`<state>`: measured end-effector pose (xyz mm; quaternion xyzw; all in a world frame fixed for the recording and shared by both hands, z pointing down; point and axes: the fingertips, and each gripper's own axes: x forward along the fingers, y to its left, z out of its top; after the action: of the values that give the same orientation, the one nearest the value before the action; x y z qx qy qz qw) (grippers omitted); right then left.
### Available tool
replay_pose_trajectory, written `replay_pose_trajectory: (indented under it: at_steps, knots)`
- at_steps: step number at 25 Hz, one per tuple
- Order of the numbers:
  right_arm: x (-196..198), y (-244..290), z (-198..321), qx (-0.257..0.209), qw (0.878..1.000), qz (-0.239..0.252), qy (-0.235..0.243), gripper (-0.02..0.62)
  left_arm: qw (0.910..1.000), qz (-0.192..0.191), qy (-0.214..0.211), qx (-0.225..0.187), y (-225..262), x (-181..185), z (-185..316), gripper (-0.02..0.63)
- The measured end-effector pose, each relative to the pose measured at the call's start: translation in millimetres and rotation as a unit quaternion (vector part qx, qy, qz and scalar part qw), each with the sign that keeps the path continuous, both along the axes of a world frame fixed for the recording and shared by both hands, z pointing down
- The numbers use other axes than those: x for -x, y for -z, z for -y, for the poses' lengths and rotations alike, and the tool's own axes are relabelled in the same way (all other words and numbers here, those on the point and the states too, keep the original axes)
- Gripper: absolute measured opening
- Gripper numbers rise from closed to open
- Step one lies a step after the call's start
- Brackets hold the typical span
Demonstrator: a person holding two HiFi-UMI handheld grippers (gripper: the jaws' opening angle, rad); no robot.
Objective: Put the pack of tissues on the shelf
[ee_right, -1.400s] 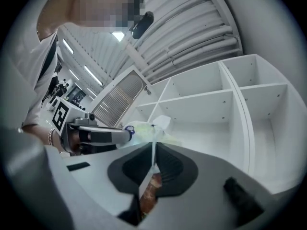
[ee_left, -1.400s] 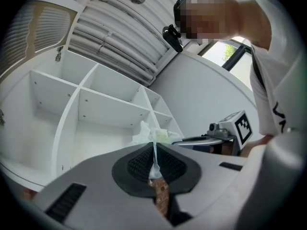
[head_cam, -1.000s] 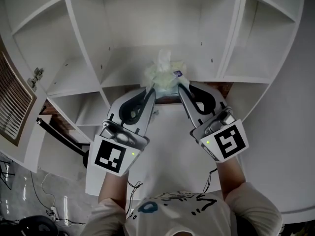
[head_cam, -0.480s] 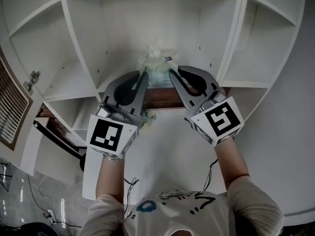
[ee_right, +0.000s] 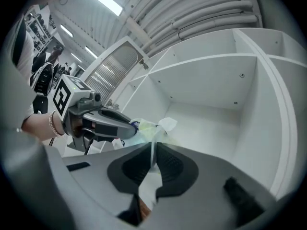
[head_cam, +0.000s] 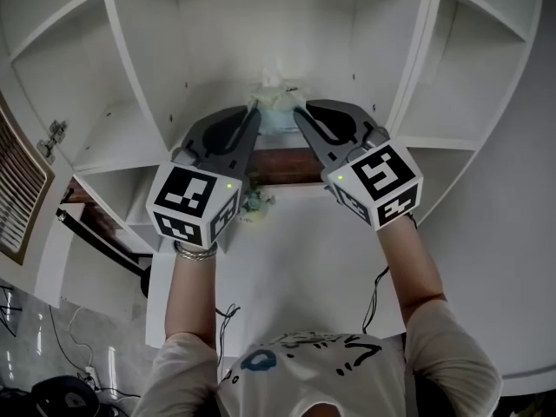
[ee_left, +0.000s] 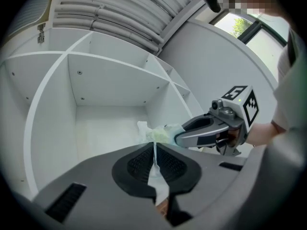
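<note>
A: Biggest thing first?
B: White shelf unit [head_cam: 261,33], open compartments, fills the top of the head view. The middle compartment sits straight ahead of both grippers. A slatted grille [head_cam: 22,194] is at the far left.

A: Arms?
B: Both are stretched forward side by side. The left gripper [head_cam: 252,115] and right gripper [head_cam: 300,115] converge at the tips, with the marker cubes at the rear: left cube [head_cam: 193,202], right cube [head_cam: 378,181].

A: Jaw state, left?
B: Clenched. In its own view the left gripper [ee_left: 154,150] has its pads pinched on a thin pale flap of the pack's wrapper, which runs up the seam between them.

A: Right?
B: Same. The right gripper [ee_right: 153,147] is closed on a thin flap at the pack's other end. Each gripper also shows in the other's view, its tip against the pack.

A: Where's the pack?
B: The pack of tissues [head_cam: 276,102] is slung between the two tips at the mouth of the middle compartment. It's a pale greenish wrapper with white tissue sticking up [ee_left: 156,133] [ee_right: 146,128]. Can't tell whether its underside touches the shelf board; the jaws block that.

A: Anything smaller?
B: A bracelet [head_cam: 195,252] on the left wrist.
</note>
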<state>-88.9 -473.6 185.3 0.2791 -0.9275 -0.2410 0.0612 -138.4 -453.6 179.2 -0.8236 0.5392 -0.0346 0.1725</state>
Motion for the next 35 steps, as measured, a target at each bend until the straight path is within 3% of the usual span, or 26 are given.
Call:
replay_pose_trajectory:
  at_steps: [6, 11, 19, 26, 35]
  knots:
    - [7, -1, 17, 0.012, 1.000, -0.023, -0.008, 0.037, 0.9998, -0.003, 0.005, 0.018, 1, 6, 14, 0.021]
    - [12, -3, 31, 0.014, 0.998, -0.052, -0.019, 0.037, 0.9979, 0.037, 0.037, 0.038, -2, 9, 33, 0.021]
    - [21, -17, 49, 0.033, 0.995, -0.096, -0.021, 0.037, 0.9949, 0.059, 0.047, 0.067, -13, 15, 51, 0.021]
    - [27, -30, 62, 0.060, 0.988, -0.137, -0.032, 0.037, 0.9781, 0.148, 0.089, 0.117, -29, 17, 69, 0.021]
    - [31, -35, 74, 0.090, 0.981, -0.169, -0.038, 0.038, 0.9635, 0.203, 0.095, 0.146, -33, 20, 88, 0.021]
